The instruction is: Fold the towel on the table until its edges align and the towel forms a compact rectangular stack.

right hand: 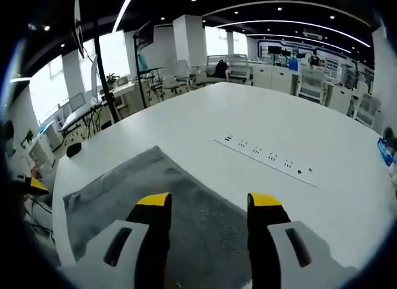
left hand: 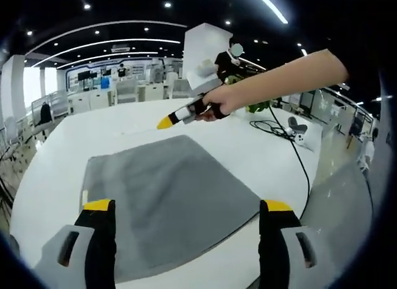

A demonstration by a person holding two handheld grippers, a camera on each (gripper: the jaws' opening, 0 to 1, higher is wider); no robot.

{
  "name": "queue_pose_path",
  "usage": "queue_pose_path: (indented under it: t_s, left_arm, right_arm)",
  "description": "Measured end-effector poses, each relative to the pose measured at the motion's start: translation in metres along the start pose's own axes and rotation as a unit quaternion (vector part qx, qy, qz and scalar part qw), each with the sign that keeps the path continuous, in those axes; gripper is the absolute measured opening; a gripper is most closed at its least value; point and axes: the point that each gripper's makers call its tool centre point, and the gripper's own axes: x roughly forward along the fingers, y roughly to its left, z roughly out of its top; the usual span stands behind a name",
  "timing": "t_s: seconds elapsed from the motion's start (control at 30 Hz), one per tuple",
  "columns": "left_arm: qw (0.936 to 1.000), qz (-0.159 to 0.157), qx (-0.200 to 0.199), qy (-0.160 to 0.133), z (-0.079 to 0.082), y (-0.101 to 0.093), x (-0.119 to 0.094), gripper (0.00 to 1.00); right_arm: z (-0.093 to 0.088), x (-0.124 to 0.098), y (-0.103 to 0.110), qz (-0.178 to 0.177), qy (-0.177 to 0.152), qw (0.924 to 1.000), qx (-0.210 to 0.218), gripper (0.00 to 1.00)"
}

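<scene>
desk [left hand: 56, 152], white and wide, carries the grey towel [left hand: 167, 196], which lies spread flat in a single layer; no fold looks made, so by the look of it the whole job is left. left claw [left hand: 186, 208] stands wide above the towel's near edge, holding nothing. right claw [right hand: 208, 205] also gapes wide and empty, over the towel's far part.

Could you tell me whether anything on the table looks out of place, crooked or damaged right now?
Nothing stands out. The grey towel lies flat and spread out on the white table, unfolded, without tears or stains. Both grippers hover above it with jaws open, holding nothing.
</scene>
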Motion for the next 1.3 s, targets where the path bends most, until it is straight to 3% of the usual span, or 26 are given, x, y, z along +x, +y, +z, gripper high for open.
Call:
queue_pose_path:
  t_s: [0.13,0.23,0.4,0.6,0.7,0.9,1.2,1.3]
  left_arm:
    - [0.9994,-0.025,0.02,0.01,-0.001,-0.022,0.01,0.99]
    - [0.9966,-0.032,0.072,0.022,-0.005,-0.036,0.02,0.96]
    - [0.9954,-0.06,0.071,0.024,0.0,-0.058,0.034,0.96]
    - [0.9877,-0.102,0.112,0.04,0.0,-0.082,0.049,0.97]
    - [0.986,-0.114,0.115,0.038,-0.001,-0.091,0.056,0.92]
    - [0.9766,-0.142,0.159,0.029,0.001,-0.109,0.068,0.79]
    - [0.9611,-0.192,0.19,0.06,-0.02,-0.135,0.085,0.59]
    - [0.9636,-0.199,0.169,0.058,-0.021,-0.142,0.089,0.49]
  right_arm:
    - [-0.011,-0.008,-0.009,-0.005,0.001,1.0,0.006,0.48]
    - [-0.021,-0.019,-0.014,-0.01,0.004,0.9998,0.018,0.47]
    - [-0.031,-0.03,-0.024,-0.014,0.011,0.9997,0.015,0.47]
    - [-0.04,-0.038,-0.036,-0.018,0.016,0.9996,0.014,0.47]
    - [-0.049,-0.041,-0.04,-0.021,0.026,0.9993,0.017,0.47]
    - [-0.06,-0.04,-0.045,-0.018,0.033,0.9991,0.018,0.46]
    - [-0.079,-0.039,-0.053,-0.019,0.043,0.9982,0.036,0.45]
    - [-0.08,-0.034,-0.06,-0.017,0.046,0.9979,0.042,0.44]
